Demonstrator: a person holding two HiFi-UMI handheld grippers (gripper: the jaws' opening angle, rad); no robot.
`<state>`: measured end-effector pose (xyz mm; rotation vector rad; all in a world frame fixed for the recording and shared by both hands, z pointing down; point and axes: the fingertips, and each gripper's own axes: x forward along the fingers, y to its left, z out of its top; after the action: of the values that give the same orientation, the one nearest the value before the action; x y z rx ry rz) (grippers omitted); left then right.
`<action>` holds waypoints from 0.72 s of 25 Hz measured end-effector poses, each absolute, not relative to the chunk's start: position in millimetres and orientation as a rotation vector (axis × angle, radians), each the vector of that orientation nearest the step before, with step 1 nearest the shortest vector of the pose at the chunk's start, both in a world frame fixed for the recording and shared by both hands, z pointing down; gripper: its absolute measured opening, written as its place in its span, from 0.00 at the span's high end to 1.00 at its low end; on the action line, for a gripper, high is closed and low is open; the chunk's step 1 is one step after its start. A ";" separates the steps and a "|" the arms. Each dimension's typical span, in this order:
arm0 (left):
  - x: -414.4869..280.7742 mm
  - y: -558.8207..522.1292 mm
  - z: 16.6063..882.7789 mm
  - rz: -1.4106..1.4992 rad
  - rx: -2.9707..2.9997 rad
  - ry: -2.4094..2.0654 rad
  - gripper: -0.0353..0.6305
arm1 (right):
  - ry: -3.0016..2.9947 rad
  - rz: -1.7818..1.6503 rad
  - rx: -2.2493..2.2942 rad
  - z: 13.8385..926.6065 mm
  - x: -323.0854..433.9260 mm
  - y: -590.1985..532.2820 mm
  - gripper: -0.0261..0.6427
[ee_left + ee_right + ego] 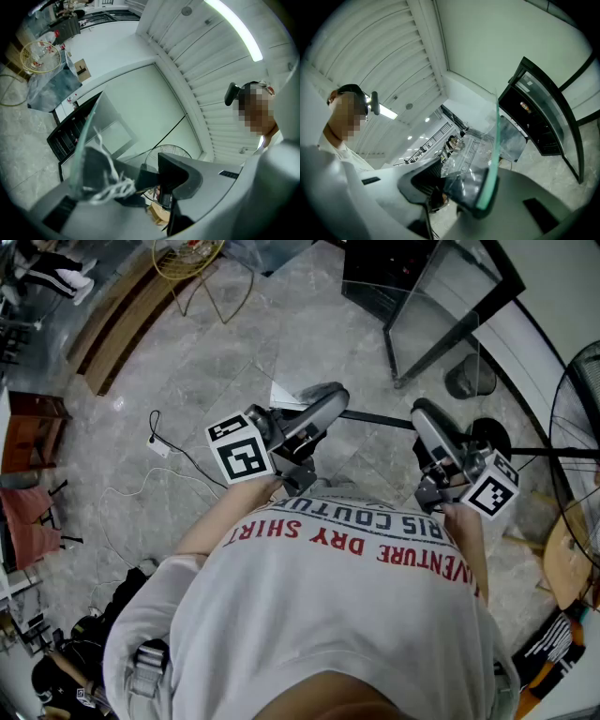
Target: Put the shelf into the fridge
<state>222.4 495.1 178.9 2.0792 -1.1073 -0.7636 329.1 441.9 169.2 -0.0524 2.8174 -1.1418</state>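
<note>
A clear glass shelf (284, 395) with a greenish edge hangs in front of me over the floor, one gripper at each end. My left gripper (323, 399) is shut on its left side; in the left gripper view the shelf's edge (84, 140) runs over the left pad, and the left gripper (136, 180) has white string caught on it. My right gripper (424, 418) is shut on the other side; the right gripper (454, 187) holds the shelf's edge (493, 159) against its right pad. The black fridge (441, 306) stands ahead to the right with its glass door open.
A standing fan (577, 418) and its round base (487, 437) are at the right. Cables (159, 442) trail over the grey tile floor at the left. A wooden bench (122, 315) and a gold wire stand (192, 259) are far left.
</note>
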 end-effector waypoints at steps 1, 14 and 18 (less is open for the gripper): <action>221.3 496.7 179.6 -0.764 2.080 -1.106 0.79 | 2.816 -1.140 -0.052 169.3 327.9 443.7 0.80; 198.7 518.6 176.5 -0.769 2.116 -1.086 0.79 | 2.817 -1.093 -0.087 166.0 307.1 467.3 0.80; 192.7 524.0 175.2 -0.770 2.126 -1.091 0.79 | 2.820 -1.074 -0.083 164.6 300.8 472.2 0.80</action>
<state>192.7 524.0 175.2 2.1262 -1.0910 -0.7702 300.8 472.2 164.6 -0.0827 2.8204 -1.0740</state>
